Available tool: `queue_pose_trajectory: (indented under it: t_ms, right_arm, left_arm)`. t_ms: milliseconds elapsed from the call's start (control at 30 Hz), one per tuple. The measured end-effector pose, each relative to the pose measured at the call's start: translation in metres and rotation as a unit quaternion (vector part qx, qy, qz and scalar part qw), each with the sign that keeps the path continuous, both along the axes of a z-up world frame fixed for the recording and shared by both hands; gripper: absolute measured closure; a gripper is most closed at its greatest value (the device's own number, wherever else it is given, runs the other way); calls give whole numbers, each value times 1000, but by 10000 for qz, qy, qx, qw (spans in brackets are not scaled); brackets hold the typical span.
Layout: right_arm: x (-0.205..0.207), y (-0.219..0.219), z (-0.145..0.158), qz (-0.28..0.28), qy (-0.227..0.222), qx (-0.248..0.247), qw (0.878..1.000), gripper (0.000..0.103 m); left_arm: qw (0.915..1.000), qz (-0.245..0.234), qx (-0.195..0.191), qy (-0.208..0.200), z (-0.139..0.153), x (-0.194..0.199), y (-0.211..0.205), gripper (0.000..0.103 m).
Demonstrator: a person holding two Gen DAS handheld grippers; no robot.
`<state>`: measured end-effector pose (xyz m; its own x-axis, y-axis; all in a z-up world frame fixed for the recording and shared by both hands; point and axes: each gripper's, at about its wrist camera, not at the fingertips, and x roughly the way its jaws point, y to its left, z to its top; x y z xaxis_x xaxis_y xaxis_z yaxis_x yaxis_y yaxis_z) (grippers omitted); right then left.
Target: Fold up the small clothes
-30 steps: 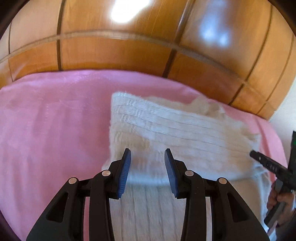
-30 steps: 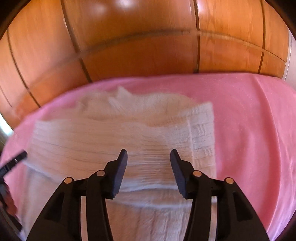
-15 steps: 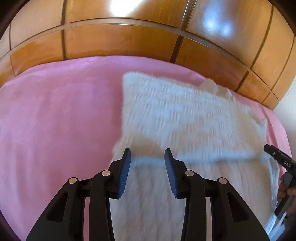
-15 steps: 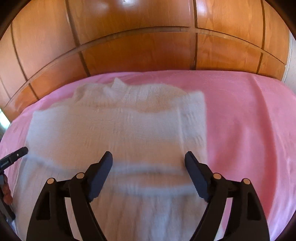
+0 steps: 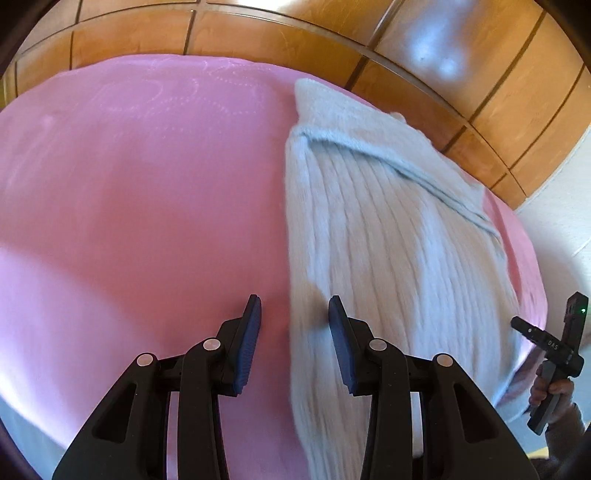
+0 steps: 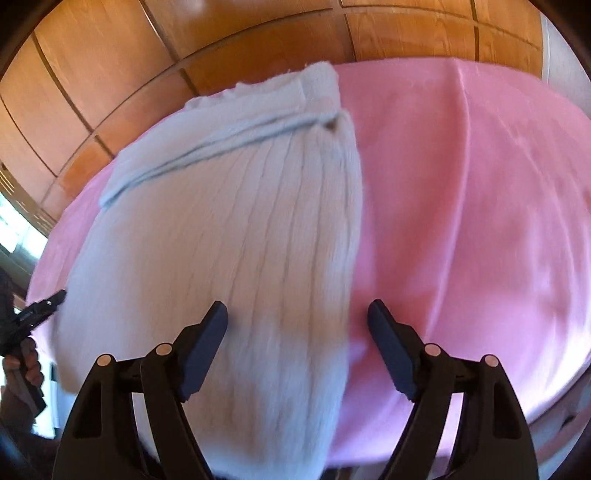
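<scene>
A white ribbed knit garment [image 5: 388, 229] lies folded on the pink bed cover [image 5: 147, 192], its folded-over top edge lying at the far end. It also shows in the right wrist view [image 6: 229, 236]. My left gripper [image 5: 294, 321] is open and empty, hovering over the garment's left edge. My right gripper [image 6: 297, 325] is open wide and empty, above the garment's right edge. Each gripper shows at the margin of the other's view, the right one [image 5: 554, 347] and the left one [image 6: 33, 314].
A wooden panelled headboard [image 5: 332, 33] runs along the far side of the bed. The pink cover [image 6: 480, 221] stretches to the right of the garment. A white wall [image 5: 565, 184] stands at the far right.
Both grippers have pulled back and risen from the garment, tilting down over it. The right gripper opened wider. The garment's near part was folded up and now lies flat.
</scene>
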<state>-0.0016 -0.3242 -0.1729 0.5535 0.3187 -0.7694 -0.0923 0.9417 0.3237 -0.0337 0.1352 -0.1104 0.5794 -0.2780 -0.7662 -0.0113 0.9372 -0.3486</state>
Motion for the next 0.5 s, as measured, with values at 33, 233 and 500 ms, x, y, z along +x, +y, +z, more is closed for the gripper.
queue_pose_trajectory:
  t_ms: [33, 233, 500]
  right_arm:
    - [-8, 2, 0, 75, 67, -6, 9999, 30]
    - [-37, 10, -19, 310, 471, 106, 9984, 40]
    - [-41, 18, -35, 795, 968, 580, 9904, 89]
  left_arm:
    - [10000, -14, -35, 45, -1, -9, -1, 66]
    - [9984, -237, -365, 374, -6, -39, -10, 66]
    - [9964, -618, -433, 381, -4, -60, -18, 97]
